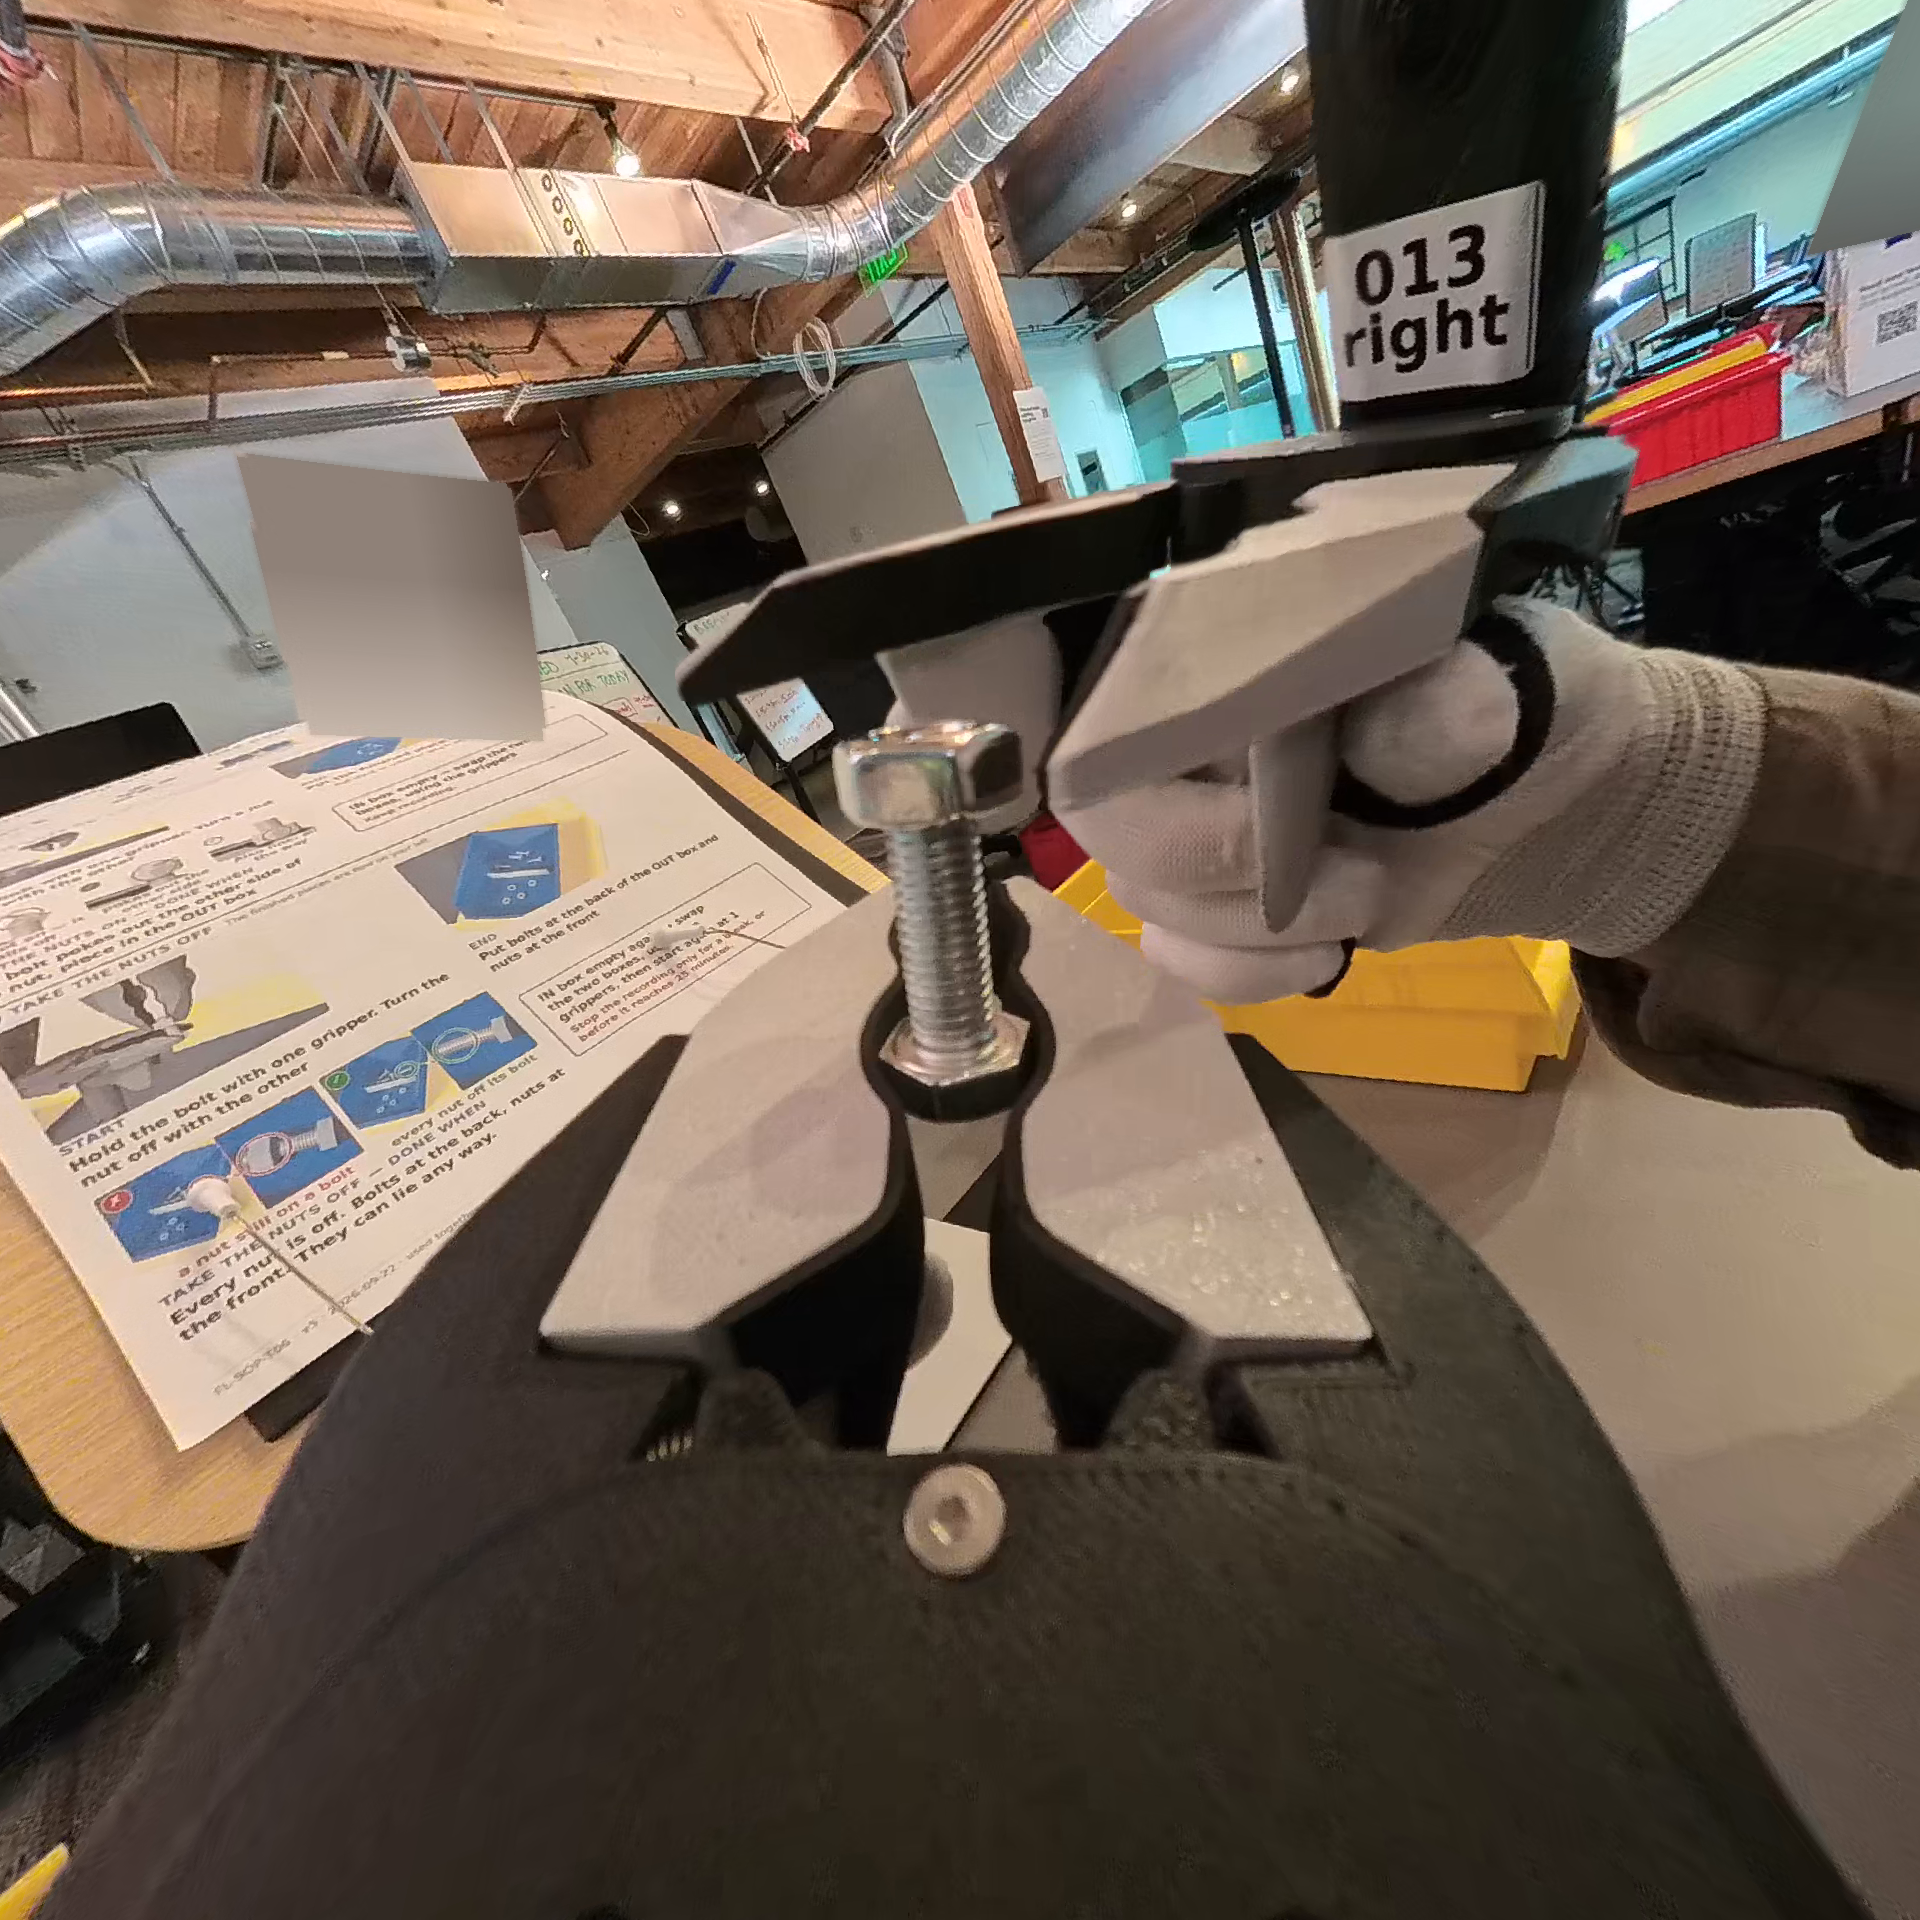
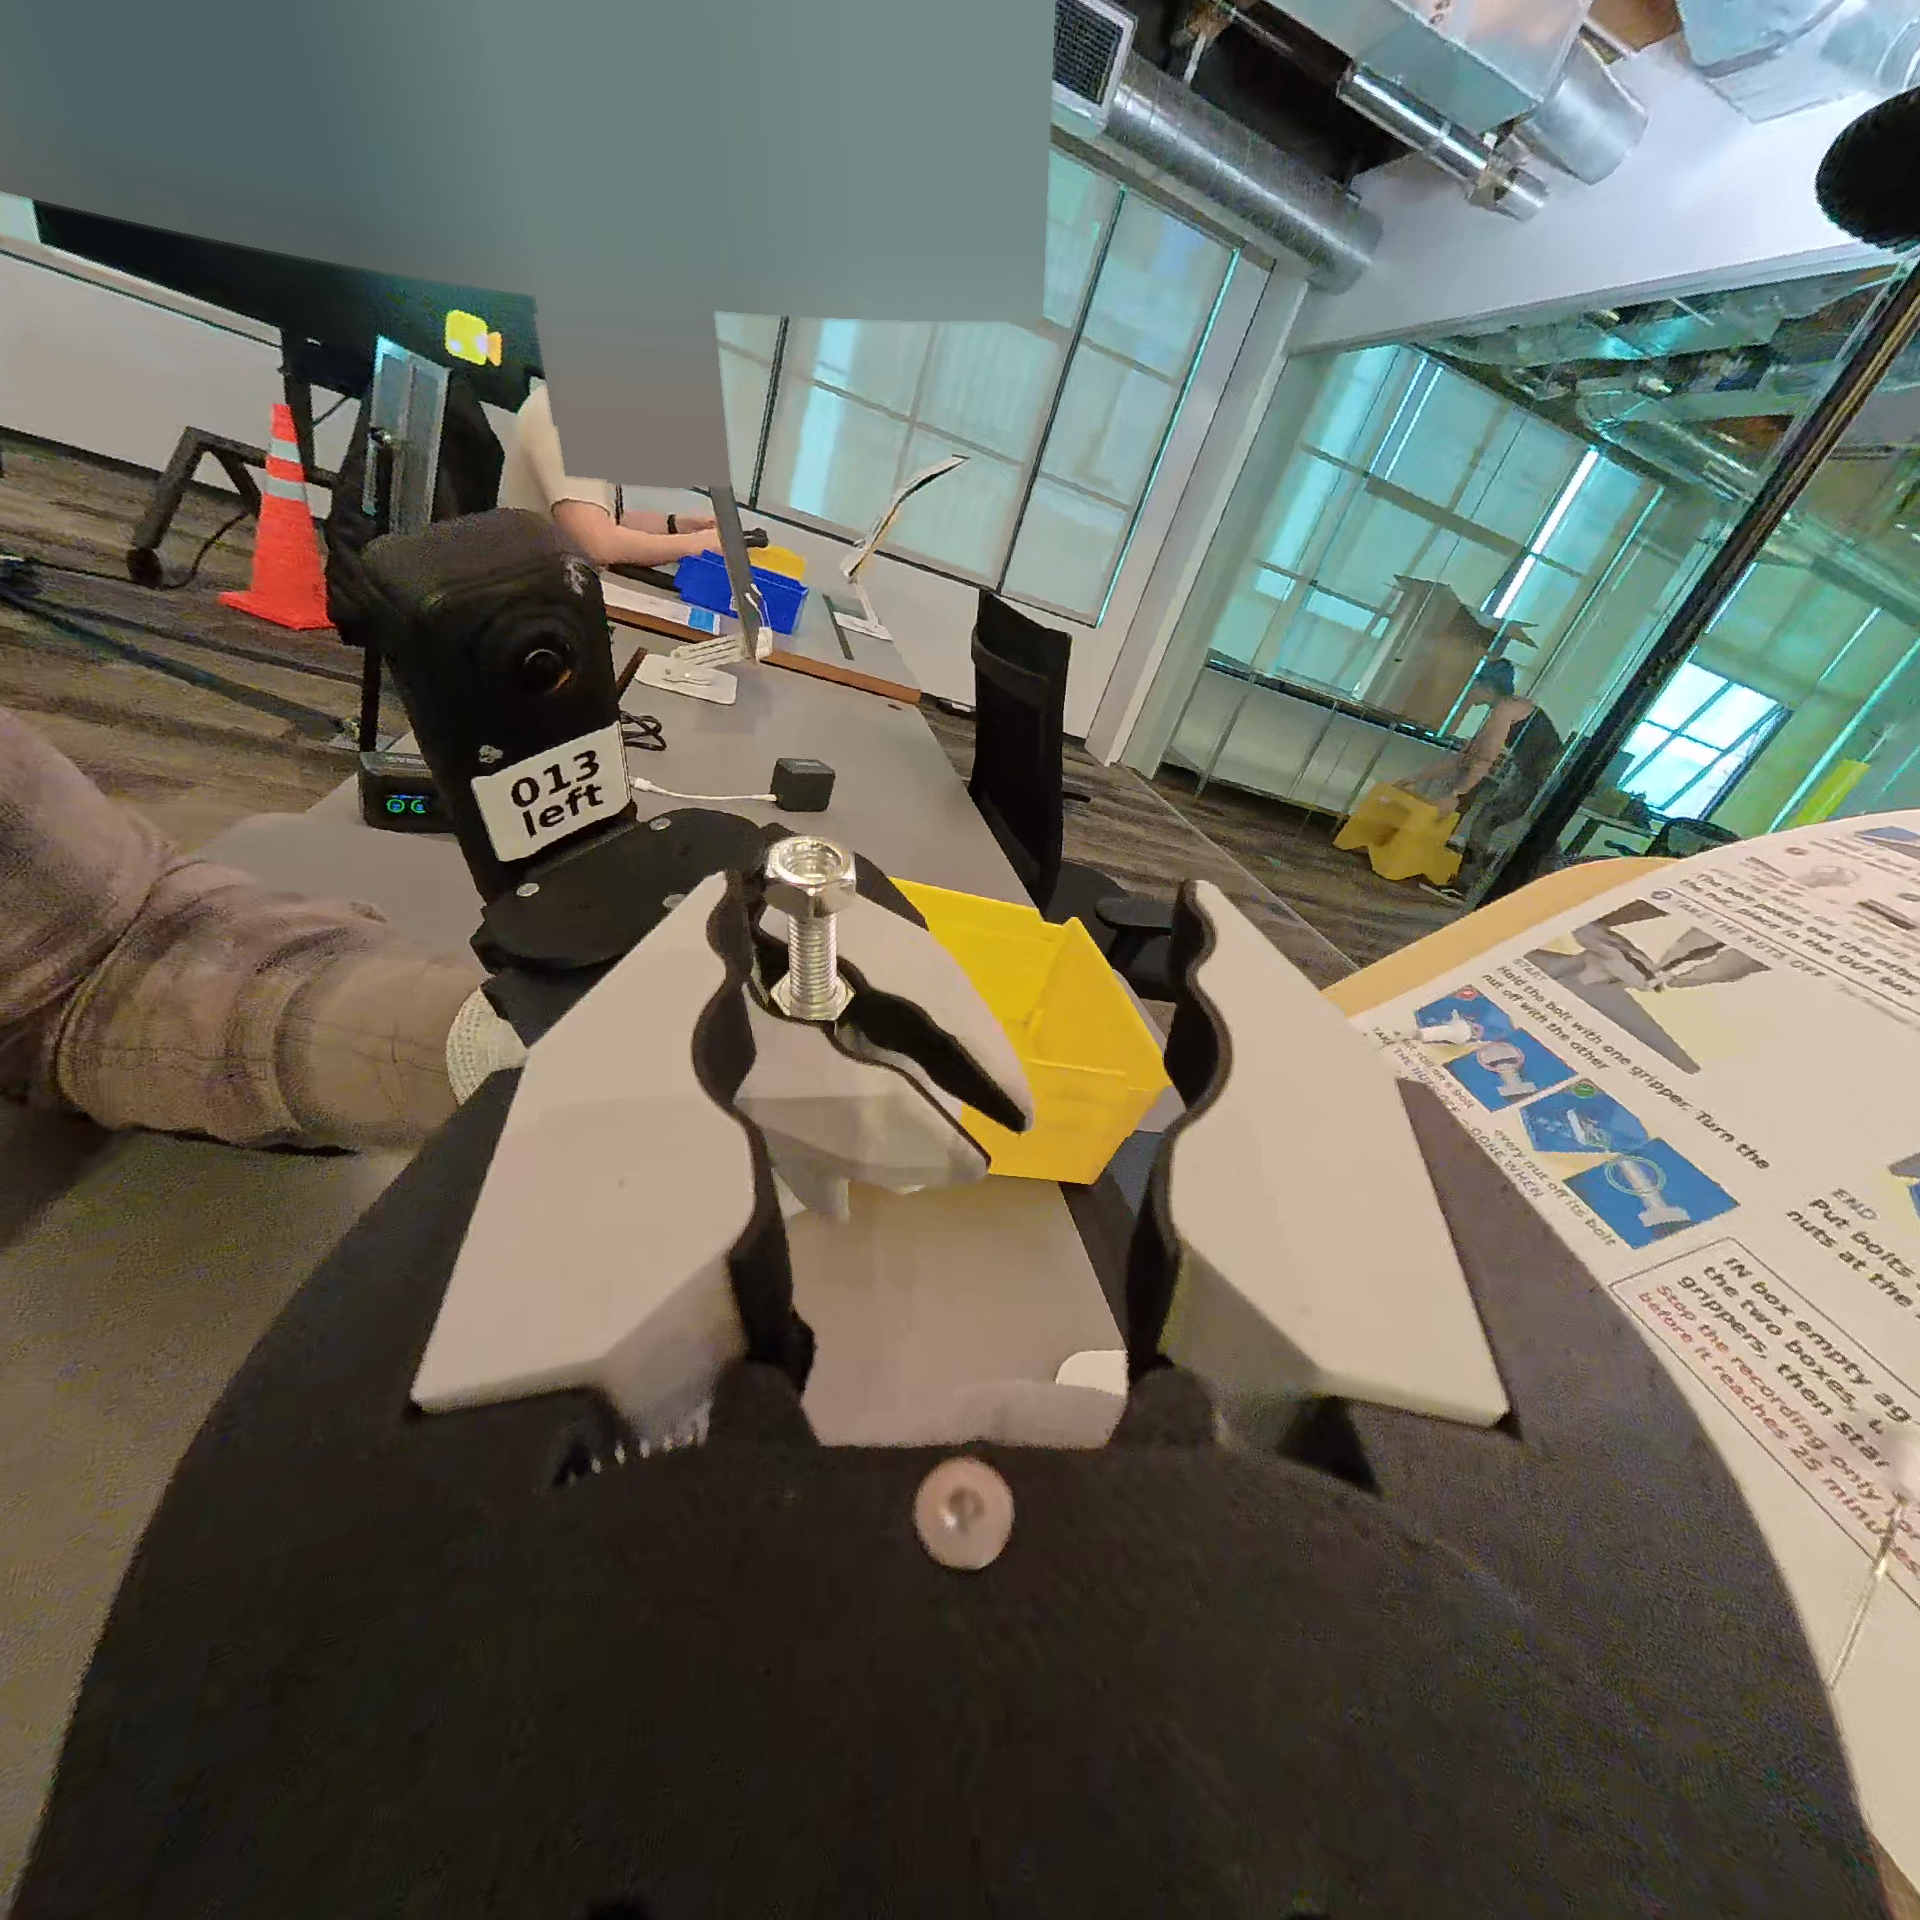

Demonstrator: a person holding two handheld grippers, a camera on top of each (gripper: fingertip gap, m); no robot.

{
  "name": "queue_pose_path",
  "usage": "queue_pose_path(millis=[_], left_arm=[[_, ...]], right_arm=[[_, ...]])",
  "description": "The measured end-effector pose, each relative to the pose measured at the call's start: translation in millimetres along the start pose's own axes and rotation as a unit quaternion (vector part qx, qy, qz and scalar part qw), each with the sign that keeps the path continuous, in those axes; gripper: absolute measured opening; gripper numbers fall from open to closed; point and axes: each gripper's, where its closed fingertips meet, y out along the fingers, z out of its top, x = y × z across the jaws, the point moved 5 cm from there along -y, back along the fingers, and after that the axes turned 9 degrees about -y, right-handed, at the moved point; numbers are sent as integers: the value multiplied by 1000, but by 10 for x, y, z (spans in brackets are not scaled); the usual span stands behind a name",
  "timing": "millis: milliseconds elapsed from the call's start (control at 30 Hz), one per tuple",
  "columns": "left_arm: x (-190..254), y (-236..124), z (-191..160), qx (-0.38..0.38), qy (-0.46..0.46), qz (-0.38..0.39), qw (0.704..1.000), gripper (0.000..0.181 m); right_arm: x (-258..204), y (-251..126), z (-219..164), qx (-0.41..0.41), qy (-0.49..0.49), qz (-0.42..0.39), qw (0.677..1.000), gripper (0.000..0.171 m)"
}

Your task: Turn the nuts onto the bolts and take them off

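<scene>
Left wrist view: left gripper (image 1: 956, 1049) clamped on bolt (image 1: 948, 935) head, shank upright. Nut (image 1: 935, 774) sits at thread tip. Right gripper (image 2: 961, 1049) fingers apart around it, not touching. Whether threading on or off, cannot tell.

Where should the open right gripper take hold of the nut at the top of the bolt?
Grip the nut across two opposite flat sides, coming in level from the side. The left gripper holds the bolt upright by its head, so the nut's flats stand exposed around the top, and the right gripper's fingers gape wide enough.
</scene>
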Motion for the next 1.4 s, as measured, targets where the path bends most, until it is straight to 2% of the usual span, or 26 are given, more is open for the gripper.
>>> queue_pose_path(millis=[200, 400, 967, 1167, 1400], left_arm=[[-15, -13, 19, 3, 1, 1, 1000, 10], [-1, 1, -8, -1, 0, 0, 1000, 10], [5, 0, -12, -3, -3, 0, 1000, 10], [8, 22, -72, -11, -28, -8, 1000, 10], [-45, 89, -224, -39, -149, -25, 988, 10]], right_arm=[[166, -121, -72, -11, 11, -35, 999, 76], [4, -61, 44, 10, -3, 6, 1000, 77], [46, -42, -25, 0, 6, -5, 1000, 75], [101, -106, -51, -6, 6, -13, 1000, 72], [66, 11, -204, -40, 36, 1, 999, 67]])
